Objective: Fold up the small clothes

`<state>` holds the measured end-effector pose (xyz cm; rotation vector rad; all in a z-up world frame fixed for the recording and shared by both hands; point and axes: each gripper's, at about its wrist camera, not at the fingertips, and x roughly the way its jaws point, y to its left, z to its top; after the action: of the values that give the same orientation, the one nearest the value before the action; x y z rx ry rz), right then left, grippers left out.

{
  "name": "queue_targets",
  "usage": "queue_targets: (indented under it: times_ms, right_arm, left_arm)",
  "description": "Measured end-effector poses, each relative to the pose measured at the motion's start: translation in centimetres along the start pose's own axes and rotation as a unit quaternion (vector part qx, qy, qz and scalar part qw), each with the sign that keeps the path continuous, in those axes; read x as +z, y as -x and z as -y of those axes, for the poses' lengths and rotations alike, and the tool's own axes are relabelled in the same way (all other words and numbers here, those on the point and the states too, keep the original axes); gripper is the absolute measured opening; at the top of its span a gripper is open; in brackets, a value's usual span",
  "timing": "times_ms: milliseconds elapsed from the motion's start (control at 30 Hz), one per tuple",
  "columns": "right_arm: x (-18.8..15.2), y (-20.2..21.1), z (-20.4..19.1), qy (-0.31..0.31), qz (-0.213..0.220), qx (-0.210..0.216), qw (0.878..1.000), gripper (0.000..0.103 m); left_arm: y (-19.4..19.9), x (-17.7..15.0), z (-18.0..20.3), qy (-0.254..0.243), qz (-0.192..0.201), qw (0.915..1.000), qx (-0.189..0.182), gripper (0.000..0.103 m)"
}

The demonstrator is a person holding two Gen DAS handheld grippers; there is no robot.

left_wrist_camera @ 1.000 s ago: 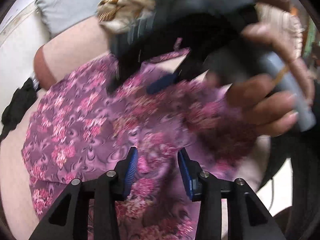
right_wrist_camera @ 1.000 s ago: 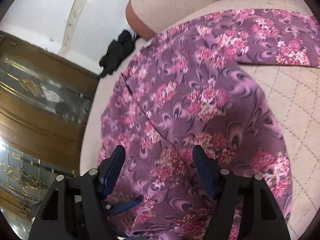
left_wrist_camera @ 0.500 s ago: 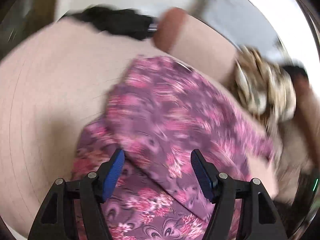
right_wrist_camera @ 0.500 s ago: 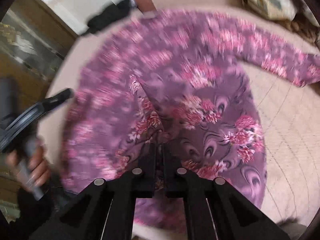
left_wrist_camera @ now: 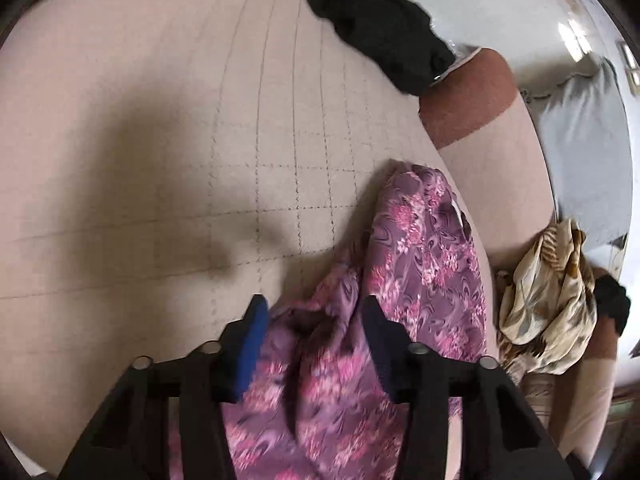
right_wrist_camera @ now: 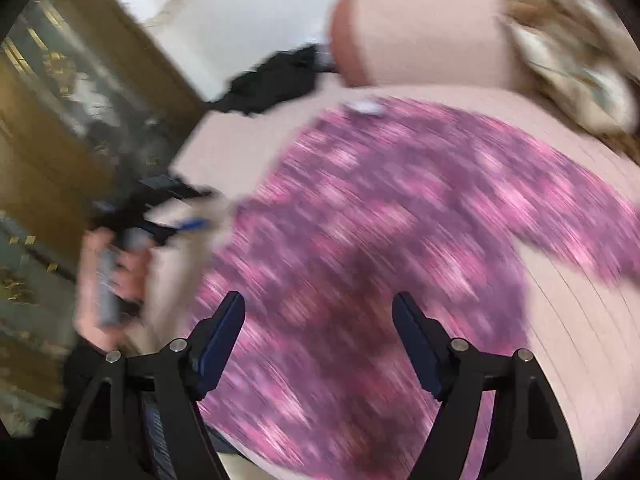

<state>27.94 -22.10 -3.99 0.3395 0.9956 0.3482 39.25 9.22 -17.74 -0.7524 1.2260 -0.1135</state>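
A purple garment with pink flowers (left_wrist_camera: 416, 272) lies on a beige quilted bed (left_wrist_camera: 160, 160). In the left wrist view my left gripper (left_wrist_camera: 314, 320) is open, its jaws either side of a bunched fold of the garment, not closed on it. In the right wrist view the garment (right_wrist_camera: 400, 240) is spread wide and blurred. My right gripper (right_wrist_camera: 318, 316) is open and empty above it. The left gripper (right_wrist_camera: 192, 224) shows there at the garment's left edge, held in a hand.
A black cloth (left_wrist_camera: 372, 24) lies at the bed's far edge, beside a pink bolster (left_wrist_camera: 468, 100). A cream and brown patterned cloth (left_wrist_camera: 548, 300) lies to the right of the garment. A wooden cabinet (right_wrist_camera: 60, 140) stands to the left.
My right gripper was shut on the garment half a second ago and has opened and let go. My left gripper has swung over the garment's edge, its jaws a little narrower.
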Motion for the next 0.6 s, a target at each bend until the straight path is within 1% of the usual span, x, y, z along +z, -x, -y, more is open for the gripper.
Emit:
queue_targets:
  times_ms: [100, 167, 200, 233, 267, 300, 333, 367, 400, 433, 467, 500, 533, 600]
  right_arm:
    - [6.2, -5.6, -0.5, 0.005, -0.021, 0.009, 1.000, 0.069]
    - [10.0, -10.0, -0.5, 0.005, -0.045, 0.029, 0.999, 0.068]
    - [10.9, -11.3, -0.6, 0.006, -0.052, 0.027, 0.998, 0.067]
    - [12.3, -13.6, -0.5, 0.005, -0.066, 0.018, 0.998, 0.066]
    - [13.6, -15.9, -0.4, 0.002, -0.077, 0.012, 0.997, 0.062]
    - [14.7, -17.8, -0.2, -0.006, -0.086, 0.005, 0.996, 0.059]
    - [15.6, -19.8, 0.1, -0.015, -0.095, -0.002, 0.995, 0.057]
    - [16.3, -21.4, 0.4, -0.021, -0.100, -0.008, 0.995, 0.055]
    - [16.9, -22.4, 0.6, -0.027, -0.103, -0.013, 0.994, 0.053]
    - [17.7, -23.8, 0.9, -0.038, -0.109, -0.012, 0.993, 0.053]
    - [18.1, -25.0, 0.9, -0.039, -0.118, -0.004, 0.992, 0.053]
    - [18.3, -26.1, 0.7, -0.033, -0.127, -0.009, 0.991, 0.051]
    - [18.3, -26.9, 0.6, -0.026, -0.135, -0.020, 0.990, 0.047]
    - [18.3, -28.0, 0.5, -0.013, -0.154, -0.041, 0.987, 0.007]
  left_arm:
    - [-1.7, -0.2, -0.5, 0.019, -0.019, 0.9996, 0.002, 0.048]
    - [-2.1, 0.3, -0.2, 0.024, -0.027, 0.9992, -0.017, 0.045]
    - [-1.9, 0.5, -0.3, 0.029, -0.022, 0.9991, -0.023, 0.043]
    - [-1.9, 0.6, -0.3, 0.031, -0.016, 0.9991, -0.023, 0.040]
    - [-2.0, 0.8, -0.3, 0.029, -0.010, 0.9994, -0.014, 0.037]
    - [-2.5, 1.0, -0.4, 0.028, -0.012, 0.9995, -0.005, 0.027]
    - [-2.9, 1.0, -0.7, 0.034, -0.019, 0.9992, -0.007, 0.015]
    - [-3.2, 1.1, -1.1, 0.048, -0.026, 0.9984, -0.013, 0.014]
    - [-3.3, 1.2, -1.6, 0.062, -0.024, 0.9975, -0.021, 0.012]
    - [-3.0, 1.3, -1.7, 0.067, -0.016, 0.9974, -0.023, 0.009]
    - [-2.9, 1.3, -1.8, 0.068, -0.012, 0.9974, -0.023, 0.009]
    - [-2.5, 1.4, -1.7, 0.068, -0.006, 0.9973, -0.027, 0.008]
    - [-2.1, 1.4, -1.8, 0.068, -0.002, 0.9972, -0.033, 0.007]
    - [-0.5, 1.5, -1.9, 0.069, 0.013, 0.9965, -0.046, 0.006]
